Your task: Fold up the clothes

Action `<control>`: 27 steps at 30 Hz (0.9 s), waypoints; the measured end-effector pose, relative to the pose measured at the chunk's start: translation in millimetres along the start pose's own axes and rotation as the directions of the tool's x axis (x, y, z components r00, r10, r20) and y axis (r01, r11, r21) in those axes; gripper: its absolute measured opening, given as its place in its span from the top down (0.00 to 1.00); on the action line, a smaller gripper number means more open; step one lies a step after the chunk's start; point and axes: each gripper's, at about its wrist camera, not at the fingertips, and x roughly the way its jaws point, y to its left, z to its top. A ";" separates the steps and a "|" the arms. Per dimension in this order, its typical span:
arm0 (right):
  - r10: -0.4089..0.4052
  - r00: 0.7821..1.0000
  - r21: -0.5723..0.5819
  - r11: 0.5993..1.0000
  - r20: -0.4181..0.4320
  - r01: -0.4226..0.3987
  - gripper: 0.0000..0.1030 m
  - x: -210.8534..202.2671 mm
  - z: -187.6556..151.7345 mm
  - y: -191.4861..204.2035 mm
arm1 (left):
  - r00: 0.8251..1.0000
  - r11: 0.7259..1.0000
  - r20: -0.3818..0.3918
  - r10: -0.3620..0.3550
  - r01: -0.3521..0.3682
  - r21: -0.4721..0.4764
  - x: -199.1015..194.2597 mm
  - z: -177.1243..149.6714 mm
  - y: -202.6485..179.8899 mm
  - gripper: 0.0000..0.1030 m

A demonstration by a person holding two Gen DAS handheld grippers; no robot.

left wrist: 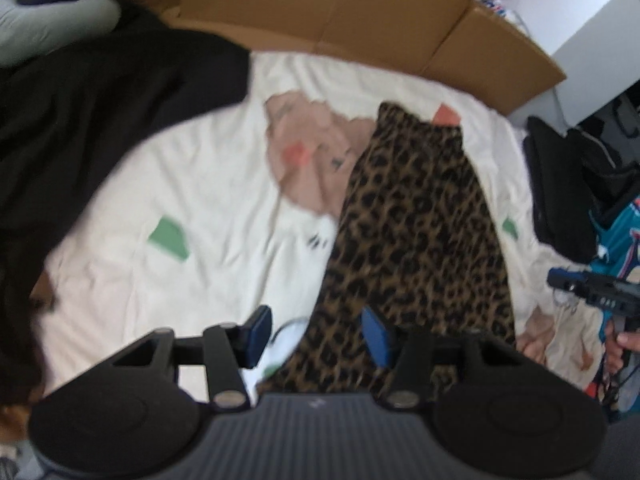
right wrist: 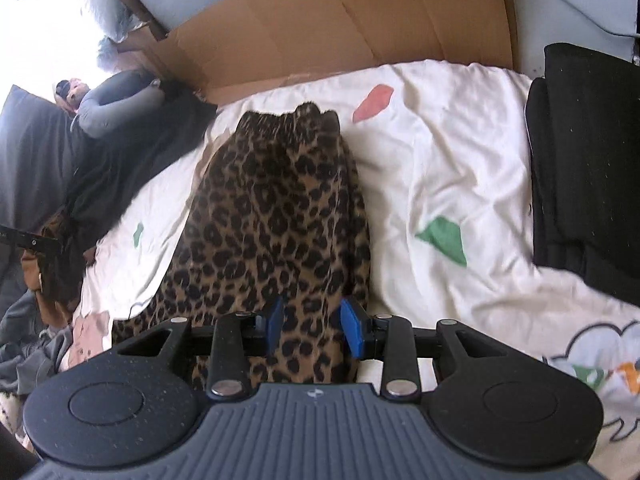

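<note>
A leopard-print garment point(left wrist: 420, 220) point(right wrist: 272, 208) lies folded lengthwise into a long strip on the white printed bed sheet point(left wrist: 200, 160) point(right wrist: 460, 160), its gathered waistband at the far end. My left gripper point(left wrist: 318, 336) hangs open above the strip's near left edge, and its blue pads point(left wrist: 260, 332) touch nothing. My right gripper point(right wrist: 314, 330) is open above the near end of the strip; the fabric shows in the gap, but the pads are clear of it. The left wrist view, which is blurred, catches the right gripper point(left wrist: 592, 292) at its right edge, with a hand below it.
A cardboard sheet point(left wrist: 360, 12) point(right wrist: 340, 20) stands along the bed's far side. A dark garment point(left wrist: 100, 100) point(right wrist: 120, 168) and a grey pillow point(left wrist: 48, 20) lie to the left. A stack of folded black clothes point(right wrist: 584, 160) point(left wrist: 560, 192) sits at the right, with teal fabric point(left wrist: 624, 232) beyond.
</note>
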 end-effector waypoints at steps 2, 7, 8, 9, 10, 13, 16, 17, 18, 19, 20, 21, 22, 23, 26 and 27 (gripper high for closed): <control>0.005 1.000 0.001 1.000 0.010 -0.005 0.62 6.8 5.1 -1.7 | 1.000 1.000 0.013 -0.019 0.019 0.022 8.7 13.6 -7.2 0.50; 0.008 1.000 -0.030 1.000 0.011 -0.007 0.62 26.9 17.5 -2.4 | 0.998 0.996 0.032 -0.062 0.060 0.072 39.3 48.0 -21.8 0.60; 0.010 1.000 -0.039 0.999 0.010 -0.009 0.62 31.2 19.7 -2.0 | 0.997 0.994 0.034 -0.068 0.065 0.086 47.0 54.3 -25.1 0.62; 0.015 1.000 -0.043 0.999 0.011 -0.014 0.62 35.3 21.3 -1.6 | 0.996 0.993 0.040 -0.075 0.071 0.094 54.8 58.9 -28.2 0.65; 0.019 1.000 -0.047 0.999 0.012 -0.018 0.62 39.5 22.9 -1.1 | 0.996 0.992 0.046 -0.082 0.077 0.103 62.6 63.5 -31.4 0.66; 0.029 0.999 -0.087 0.996 0.019 -0.027 0.62 51.8 25.6 2.5 | 0.992 0.987 0.070 -0.102 0.093 0.128 84.2 76.4 -41.2 0.79; 0.026 1.000 -0.133 0.991 0.011 -0.024 0.65 64.4 27.8 6.5 | 0.987 0.979 0.084 -0.135 0.120 0.167 100.8 86.0 -52.6 0.82; 0.028 1.000 -0.143 0.989 0.001 -0.028 0.65 69.7 28.3 7.0 | 0.987 0.977 0.080 -0.138 0.122 0.176 107.2 88.9 -55.2 0.83; 0.031 0.999 -0.153 0.988 -0.009 -0.032 0.67 75.0 28.8 7.7 | 0.987 0.975 0.076 -0.141 0.125 0.185 113.6 91.7 -57.9 0.85; 0.041 0.999 -0.159 0.986 -0.020 -0.044 0.67 80.3 28.7 9.0 | 0.987 0.973 0.072 -0.143 0.127 0.191 119.3 94.9 -59.4 0.87; 0.051 0.998 -0.168 0.984 -0.030 -0.055 0.68 85.5 28.6 10.4 | 0.987 0.972 0.070 -0.142 0.125 0.200 125.2 97.5 -61.4 0.88; 0.056 0.998 -0.186 0.981 -0.036 -0.062 0.68 89.9 28.9 13.6 | 0.987 0.970 0.068 -0.143 0.126 0.210 129.7 99.7 -62.7 0.89; 0.061 0.997 -0.203 0.977 -0.043 -0.068 0.68 94.4 29.2 16.6 | 0.987 0.967 0.066 -0.144 0.127 0.219 134.2 101.9 -64.1 0.89; 0.061 0.997 -0.213 0.974 -0.050 -0.070 0.68 99.0 29.2 19.2 | 0.988 0.967 0.062 -0.143 0.126 0.223 139.1 104.0 -64.5 0.89; 0.039 0.997 -0.246 0.968 -0.069 -0.055 0.68 114.4 28.8 25.1 | 0.988 0.968 0.041 -0.149 0.138 0.211 156.0 110.2 -62.1 0.89; 0.007 0.998 -0.259 0.966 -0.067 -0.025 0.70 118.4 28.3 24.1 | 0.987 0.970 0.032 -0.159 0.151 0.190 162.6 111.9 -59.5 0.90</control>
